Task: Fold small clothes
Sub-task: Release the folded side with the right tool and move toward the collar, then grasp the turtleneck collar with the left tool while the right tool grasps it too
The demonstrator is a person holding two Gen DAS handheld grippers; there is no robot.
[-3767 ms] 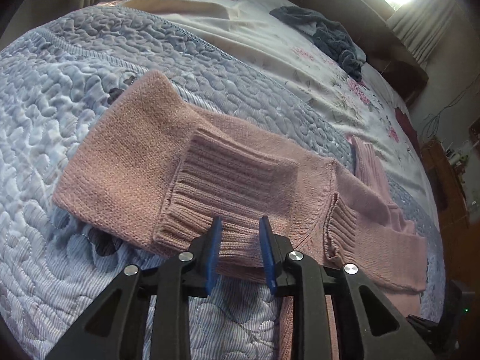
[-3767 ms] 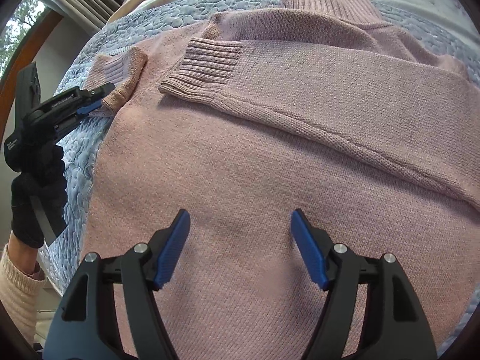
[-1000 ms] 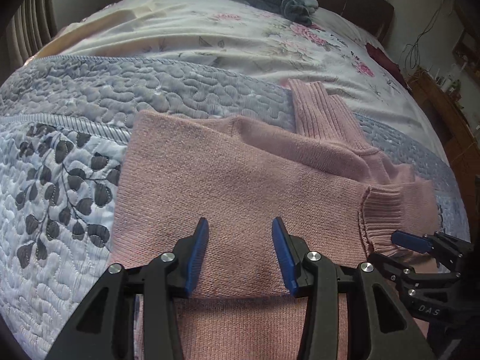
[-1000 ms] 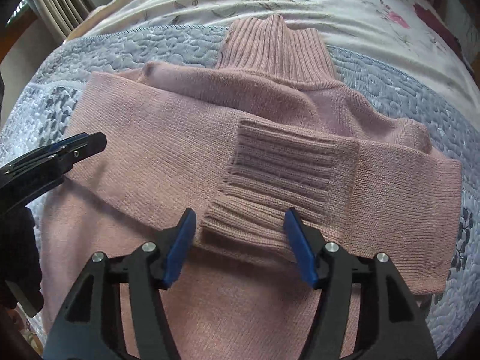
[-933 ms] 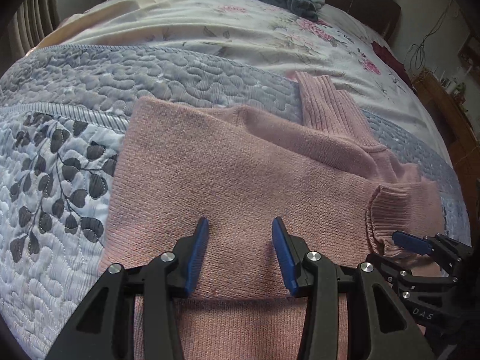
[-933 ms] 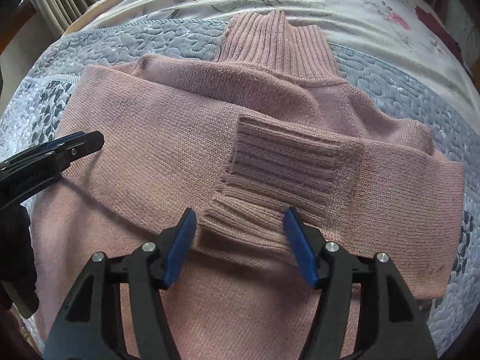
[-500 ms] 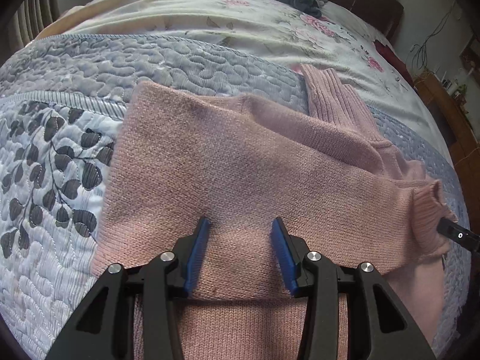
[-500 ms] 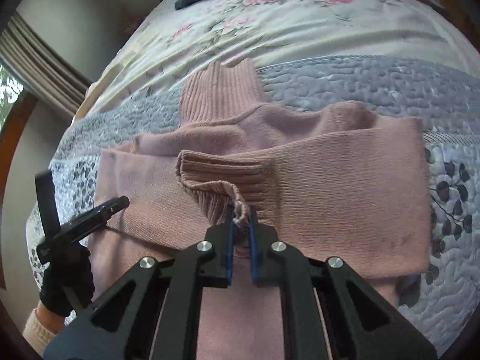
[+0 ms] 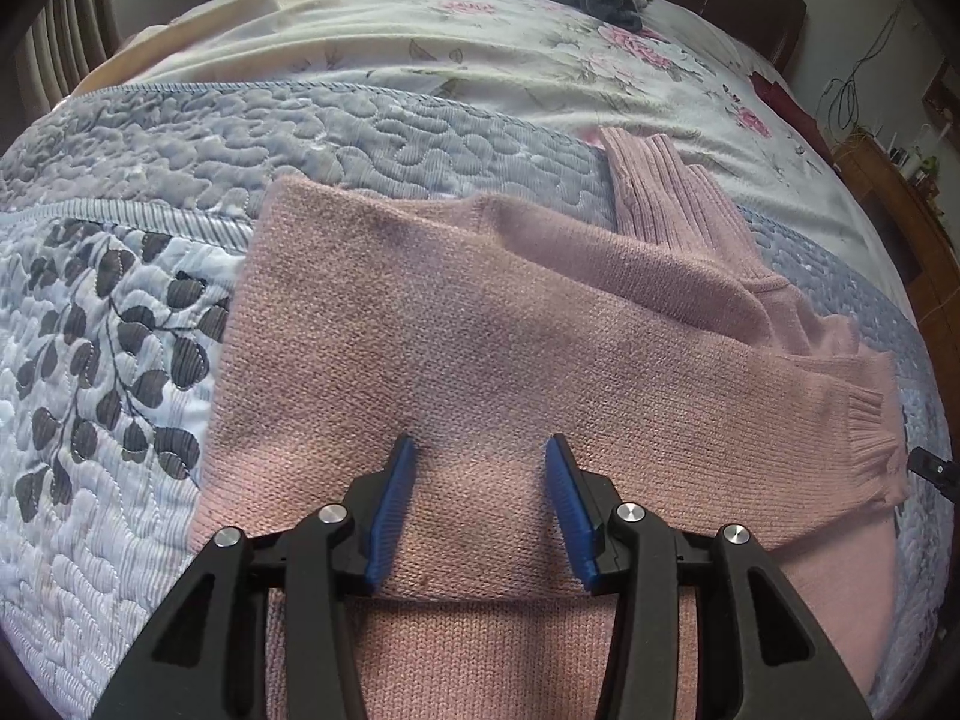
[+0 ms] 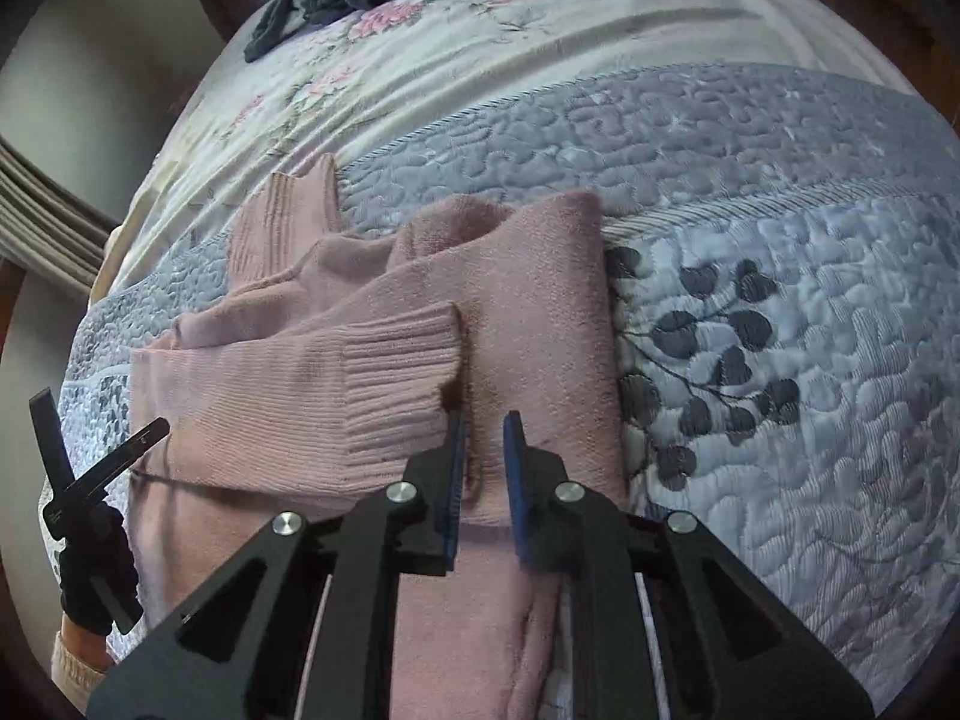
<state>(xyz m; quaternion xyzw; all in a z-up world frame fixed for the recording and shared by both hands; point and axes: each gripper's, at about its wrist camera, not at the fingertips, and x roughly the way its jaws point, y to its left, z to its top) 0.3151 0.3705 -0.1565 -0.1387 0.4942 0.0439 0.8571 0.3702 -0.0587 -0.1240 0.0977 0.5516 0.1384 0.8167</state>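
Soft, even daylight lit both views; shadows were faint, focus was sharp, and fisheye distortion bent the dark-vignetted edges.

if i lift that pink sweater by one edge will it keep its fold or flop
The pink sweater will probably flop: soft knit, already sagging in loose folds. The ribbed cuff lies unsecured on top, so it would likely slide off. The thick knit should grip rather than slip.

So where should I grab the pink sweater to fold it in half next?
Take the pink sweater by its bottom hem, nearest the left gripper and right gripper, coming in low from that near side. Both sleeves already lie folded across the body, so lifting the hem toward the ribbed collar probably halves it.
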